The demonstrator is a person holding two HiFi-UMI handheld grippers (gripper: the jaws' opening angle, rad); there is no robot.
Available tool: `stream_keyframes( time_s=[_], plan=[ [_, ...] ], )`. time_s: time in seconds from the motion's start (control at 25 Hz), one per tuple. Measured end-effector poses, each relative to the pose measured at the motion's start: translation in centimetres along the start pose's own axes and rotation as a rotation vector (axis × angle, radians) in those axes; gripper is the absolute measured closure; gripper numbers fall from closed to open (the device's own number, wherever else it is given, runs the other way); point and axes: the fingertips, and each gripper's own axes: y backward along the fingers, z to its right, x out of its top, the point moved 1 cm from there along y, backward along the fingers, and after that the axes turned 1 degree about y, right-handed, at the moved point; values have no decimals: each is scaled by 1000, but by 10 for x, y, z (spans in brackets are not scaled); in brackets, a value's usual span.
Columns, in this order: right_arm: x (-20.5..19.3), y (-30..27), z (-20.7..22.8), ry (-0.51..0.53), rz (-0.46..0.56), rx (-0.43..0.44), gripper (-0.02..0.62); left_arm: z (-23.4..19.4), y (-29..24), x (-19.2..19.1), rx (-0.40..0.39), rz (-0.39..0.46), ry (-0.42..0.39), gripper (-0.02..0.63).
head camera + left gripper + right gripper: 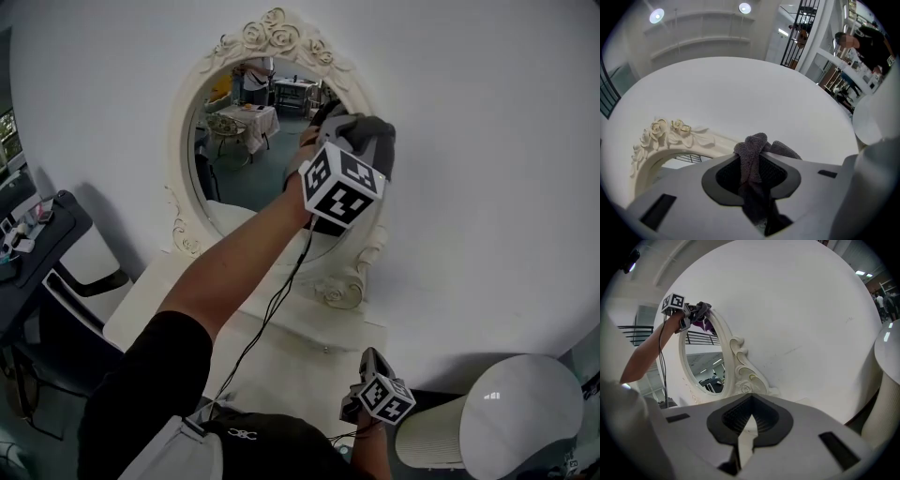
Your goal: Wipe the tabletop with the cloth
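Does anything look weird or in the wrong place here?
Yes. The grey cloth is pinched in the left gripper, raised up at the mirror's ornate frame, not down on the white tabletop. The right gripper hangs low, shut and empty.

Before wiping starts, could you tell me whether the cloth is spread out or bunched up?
Bunched up: the cloth is a crumpled wad pinched between the left gripper's jaws.

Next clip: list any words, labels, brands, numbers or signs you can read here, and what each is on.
No words, numbers or brand names can be read.
Two black-and-white marker cubes: square patterns only, no letters or digits.
Small white emblem on the person's black garment: too small to read.
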Motion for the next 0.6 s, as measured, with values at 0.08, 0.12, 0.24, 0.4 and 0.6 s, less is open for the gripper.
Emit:
stream_keyframes(
  time_s=[0.08, 0.12, 0.24, 0.4, 0.6],
  plan=[
    [3, -4, -5, 9, -4, 13, 591, -21, -1, 8, 53, 12, -27, 506],
    [5, -7, -8, 14, -5, 21, 591, -31, -1, 12, 78, 16, -42, 506],
    [5, -14, -18, 21, -17, 46, 591, -58, 0, 20, 115, 10, -66, 506],
    [2, -22, -29, 30, -35, 66, 591, -64, 1, 24, 86, -8, -64, 506],
    [-1, -33, -42, 39, -55, 97, 591, -86, 5, 24, 172, 11, -116, 508]
  ],
)
